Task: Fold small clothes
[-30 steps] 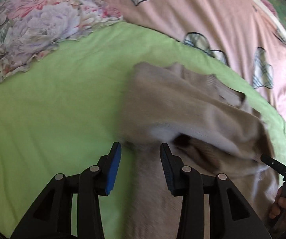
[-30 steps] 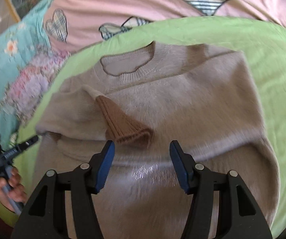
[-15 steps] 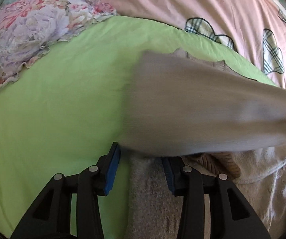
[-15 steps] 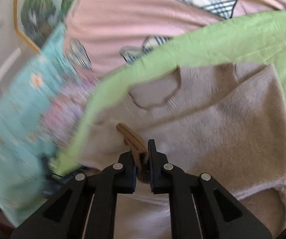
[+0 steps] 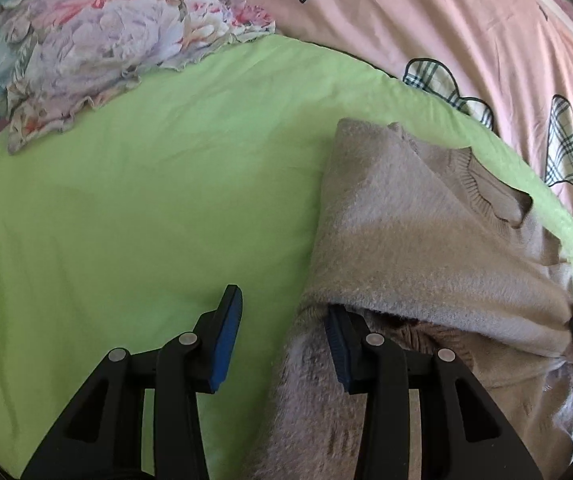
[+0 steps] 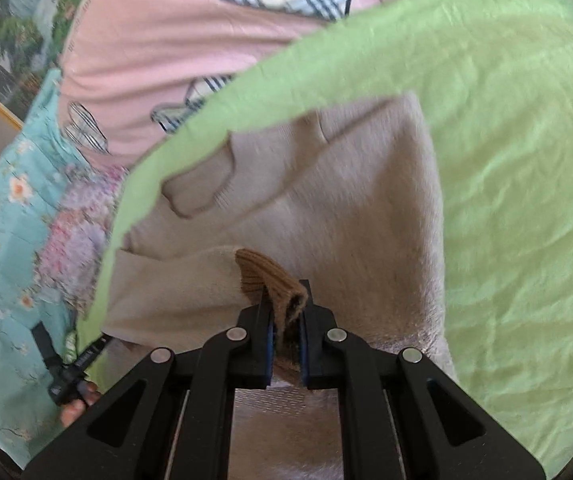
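A beige sweater [image 6: 350, 216] lies on the green sheet [image 5: 134, 216] of a bed, toward the right side of the left wrist view, with its ribbed neckline [image 5: 486, 184] at the far end. The right tongs [image 6: 286, 332] are pinched narrow on the brown ribbed cuff [image 6: 274, 280] of a sleeve, which is drawn across the sweater body; the cuff stands up between the blue pads. The left tongs [image 5: 282, 336] stand wide apart at the near left edge of the sweater: the left finger [image 5: 226, 336] is over bare sheet, the right finger [image 5: 338, 344] is partly tucked under the folded-over sleeve, and nothing is gripped between them. Beyond the sheet lie a pink quilt with plaid patches [image 5: 426, 20] and a floral pillow [image 5: 98, 32] at the far left.
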